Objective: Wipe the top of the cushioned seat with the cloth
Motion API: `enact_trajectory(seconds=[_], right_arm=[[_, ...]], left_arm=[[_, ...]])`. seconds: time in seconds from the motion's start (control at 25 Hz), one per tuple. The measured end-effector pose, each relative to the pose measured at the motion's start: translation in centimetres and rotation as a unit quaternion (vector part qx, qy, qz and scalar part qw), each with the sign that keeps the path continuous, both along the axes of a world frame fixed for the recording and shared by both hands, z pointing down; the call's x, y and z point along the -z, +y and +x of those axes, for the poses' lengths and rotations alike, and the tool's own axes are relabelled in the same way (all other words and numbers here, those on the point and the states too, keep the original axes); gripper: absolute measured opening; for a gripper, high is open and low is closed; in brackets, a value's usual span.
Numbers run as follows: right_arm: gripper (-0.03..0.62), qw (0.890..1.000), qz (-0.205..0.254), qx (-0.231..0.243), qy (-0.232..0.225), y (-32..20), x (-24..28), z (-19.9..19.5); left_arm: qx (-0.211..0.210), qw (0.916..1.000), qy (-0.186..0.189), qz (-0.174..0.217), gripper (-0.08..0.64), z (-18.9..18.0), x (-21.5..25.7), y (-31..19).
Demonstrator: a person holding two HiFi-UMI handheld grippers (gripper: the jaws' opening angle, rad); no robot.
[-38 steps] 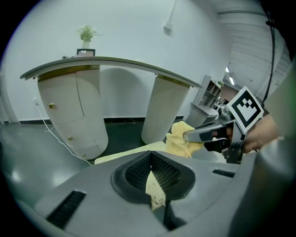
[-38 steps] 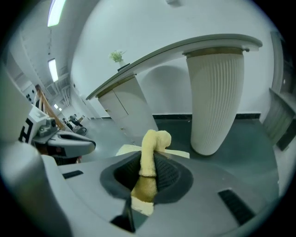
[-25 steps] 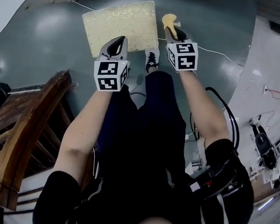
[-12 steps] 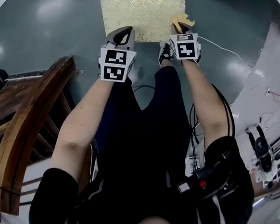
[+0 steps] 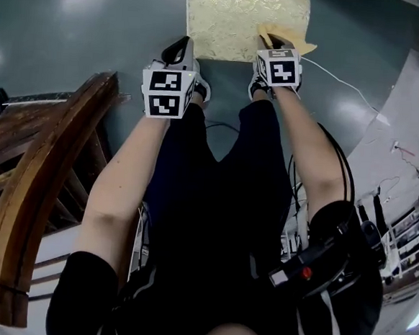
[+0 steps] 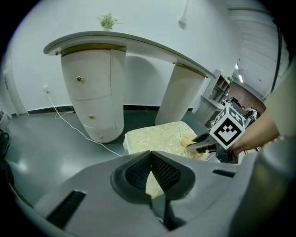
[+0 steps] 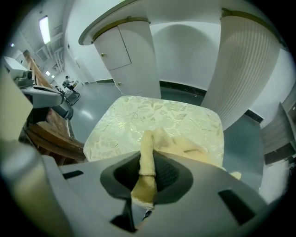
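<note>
The cushioned seat (image 5: 243, 18) is a square pale-gold stool with a leaf pattern, standing on the floor ahead of the person; it also shows in the left gripper view as the seat (image 6: 159, 139) and in the right gripper view as the seat (image 7: 157, 120). My right gripper (image 5: 275, 40) is shut on a yellow cloth (image 7: 147, 159), which lies spread on the seat's near right part as the cloth (image 5: 286, 38). My left gripper (image 5: 178, 50) hangs shut and empty over the floor, just short of the seat's near left corner.
A white curved desk with a drawer pedestal (image 6: 95, 95) and a fluted column (image 7: 247, 69) stands behind the seat. A white cable (image 6: 69, 122) trails on the grey floor. A wooden chair back (image 5: 38, 186) is at the person's left.
The person has stepped closer to the seat. The right gripper has brought the cloth from beyond the seat's right edge onto its top. The left gripper stays off the seat.
</note>
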State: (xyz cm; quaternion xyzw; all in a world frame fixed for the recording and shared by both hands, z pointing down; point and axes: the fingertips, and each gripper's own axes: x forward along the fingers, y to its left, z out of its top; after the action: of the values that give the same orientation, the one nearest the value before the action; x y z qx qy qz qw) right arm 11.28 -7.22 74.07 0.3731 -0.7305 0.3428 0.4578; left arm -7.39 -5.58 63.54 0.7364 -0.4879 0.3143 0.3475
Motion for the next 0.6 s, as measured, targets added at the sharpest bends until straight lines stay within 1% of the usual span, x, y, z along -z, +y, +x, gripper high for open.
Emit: enact_trajectory(seconds=[0.08,0.2,0.28,0.4,0.48,0.6], right_arm=[[0.066,1.0,-0.005,0.017,-0.011,0.3,0.2,-2.2],[0.066,0.999,-0.01,0.042,-0.022,0.8,0.1,-5.7],[0.066,0.999,-0.012,0.037,-0.026,0.7,0.0,-7.2],[0.066,0.999,-0.02,0.029,-0.032,0.6,0.1,-9.4],[0.066,0.998,-0.027,0.039,-0.039,0.9,0.2,-11.5],[0.066,0.996,-0.034,0.057,-0.051,1.2,0.4,-14.5]], left_arm=[[0.004,1.0,0.007,0.005,0.003,-0.7,0.3,-0.1],[0.026,0.9994,0.023,0.008,0.003,-2.1,0.6,0.1],[0.039,0.9988,0.03,0.006,0.003,-2.9,0.6,0.5],[0.07,0.9974,0.02,-0.007,0.003,-4.4,0.6,1.2],[0.084,0.9962,0.019,-0.015,0.003,-5.3,0.6,1.6],[0.083,0.9961,0.028,-0.01,0.003,-6.1,1.2,1.9]])
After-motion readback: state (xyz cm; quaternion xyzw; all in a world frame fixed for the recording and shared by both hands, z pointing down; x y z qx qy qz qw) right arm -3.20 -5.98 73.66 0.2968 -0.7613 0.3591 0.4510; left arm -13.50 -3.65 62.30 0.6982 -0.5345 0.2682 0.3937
